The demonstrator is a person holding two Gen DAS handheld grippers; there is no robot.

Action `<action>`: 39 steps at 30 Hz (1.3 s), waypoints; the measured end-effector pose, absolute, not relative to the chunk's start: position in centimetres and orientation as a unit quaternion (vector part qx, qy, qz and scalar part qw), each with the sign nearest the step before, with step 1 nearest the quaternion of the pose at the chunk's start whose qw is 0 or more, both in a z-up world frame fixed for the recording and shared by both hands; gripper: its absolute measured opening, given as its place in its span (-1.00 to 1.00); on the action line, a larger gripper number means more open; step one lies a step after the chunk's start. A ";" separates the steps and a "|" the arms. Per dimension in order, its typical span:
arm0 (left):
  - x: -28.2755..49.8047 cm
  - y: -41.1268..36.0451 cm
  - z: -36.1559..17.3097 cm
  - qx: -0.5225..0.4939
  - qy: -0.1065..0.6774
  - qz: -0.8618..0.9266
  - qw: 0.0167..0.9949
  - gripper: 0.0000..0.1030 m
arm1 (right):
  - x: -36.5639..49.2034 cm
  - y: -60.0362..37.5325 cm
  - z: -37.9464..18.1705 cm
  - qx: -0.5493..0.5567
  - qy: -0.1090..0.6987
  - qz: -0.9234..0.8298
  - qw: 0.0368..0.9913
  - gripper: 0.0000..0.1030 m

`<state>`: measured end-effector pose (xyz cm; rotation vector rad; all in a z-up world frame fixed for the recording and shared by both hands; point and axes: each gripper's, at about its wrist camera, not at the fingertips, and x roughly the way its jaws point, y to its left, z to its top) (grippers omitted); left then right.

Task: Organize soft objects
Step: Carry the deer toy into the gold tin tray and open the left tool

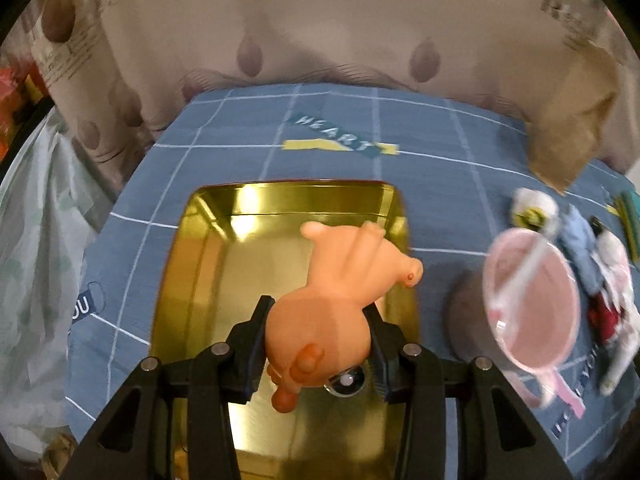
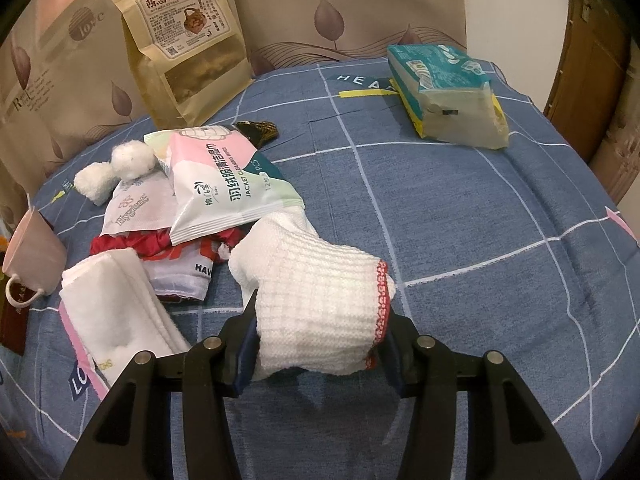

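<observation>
1. Above the shiny gold metal tray (image 1: pixel 208 264), the left gripper (image 1: pixel 318 332) pinches a peach-coloured soft rubber pig toy (image 1: pixel 340 296) by its rounded rear, one black finger on each flank.
2. Its long axis runs away from the camera and a little rightward, snout end farthest, stubby legs sticking out toward the lens; whether it touches the tray floor I cannot tell.
3. Right of the tray, a pink round face mask with white ear loops (image 1: pixel 532 300) shows blurred, with small soft items heaped behind it.
4. On the right wrist view, the right gripper (image 2: pixel 320 336) is clamped on a white waffle-weave cloth with red stitched edging (image 2: pixel 320 292); the cloth stretches forward and leftward, its far end tucked under a pastel wet-wipe packet (image 2: pixel 224 184).
5. Nearby lie a folded white towel (image 2: pixel 116 304), two white cotton puffs (image 2: pixel 116 168) and a teal tissue pack (image 2: pixel 444 92), the last well apart to the right.
6. Everything rests on a blue bedspread with white grid lines (image 2: pixel 460 240); a kraft paper snack bag (image 2: pixel 184 40) leans against the beige leaf-print backdrop (image 2: pixel 328 12).
</observation>
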<state>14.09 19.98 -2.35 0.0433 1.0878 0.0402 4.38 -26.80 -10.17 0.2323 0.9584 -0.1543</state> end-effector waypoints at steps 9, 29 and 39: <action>18.0 24.8 -4.6 0.010 0.539 0.076 0.839 -0.14 | 4.4 -26.8 -10.3 0.111 0.460 -0.076 0.877 -0.08; 21.1 26.9 -7.4 -0.005 0.556 0.120 0.822 0.18 | 4.3 -26.8 -10.5 0.105 0.461 -0.078 0.878 -0.08; 20.7 27.2 -6.0 -0.015 0.541 0.117 0.833 0.25 | 4.4 -26.8 -10.5 0.103 0.461 -0.078 0.878 -0.08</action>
